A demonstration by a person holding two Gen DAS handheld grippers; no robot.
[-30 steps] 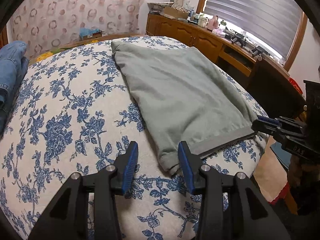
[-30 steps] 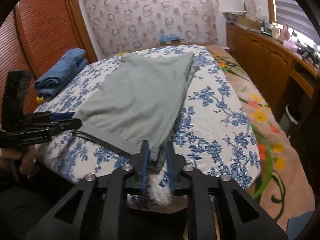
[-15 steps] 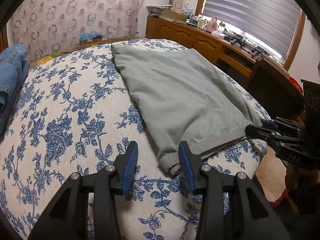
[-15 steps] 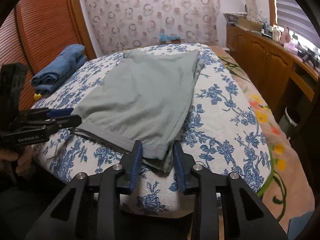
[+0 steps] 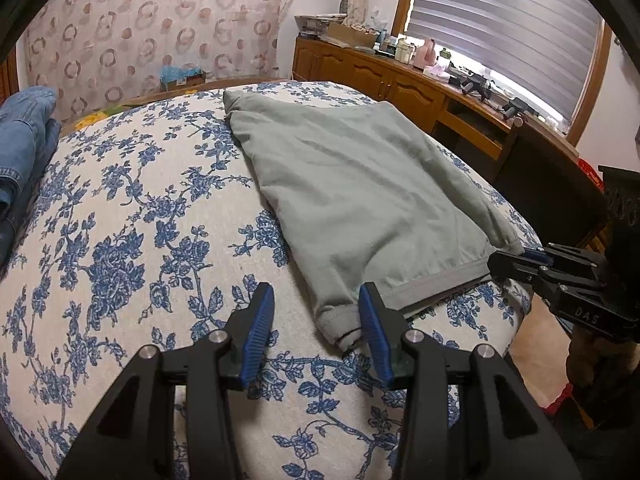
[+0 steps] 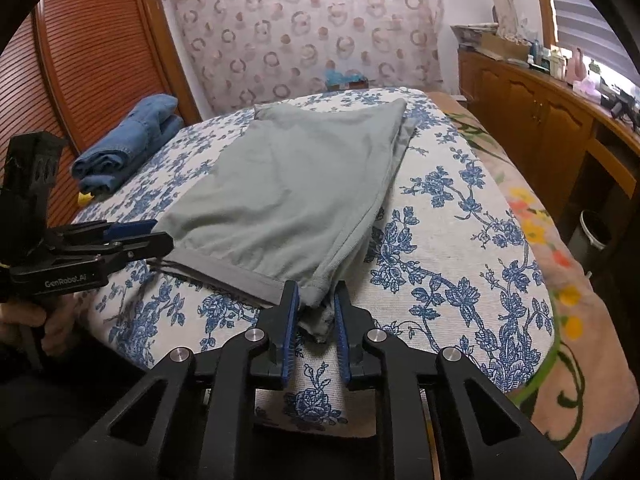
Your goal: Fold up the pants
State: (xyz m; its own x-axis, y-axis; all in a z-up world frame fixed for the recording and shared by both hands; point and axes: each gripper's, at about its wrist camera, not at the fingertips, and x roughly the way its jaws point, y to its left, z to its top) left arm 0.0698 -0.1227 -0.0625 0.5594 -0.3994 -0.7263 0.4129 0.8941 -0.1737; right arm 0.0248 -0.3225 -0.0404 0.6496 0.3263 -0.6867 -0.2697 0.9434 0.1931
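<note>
While the grey-green pants [image 5: 360,188] lie folded lengthwise on the blue-flowered bedspread [image 5: 120,240], hems at the near edge, I have both tongs at that hem end. My left gripper [image 5: 316,332] stands spread wide, one hem corner lying between its blue pads [image 5: 258,332] without being pinched. My right gripper [image 6: 316,322] is parted more narrowly, the other hem corner bunched loosely between its fingers (touching or not, I cannot tell). Folded blue jeans [image 6: 128,144] sit apart by the slatted wooden door [image 6: 92,52].
</note>
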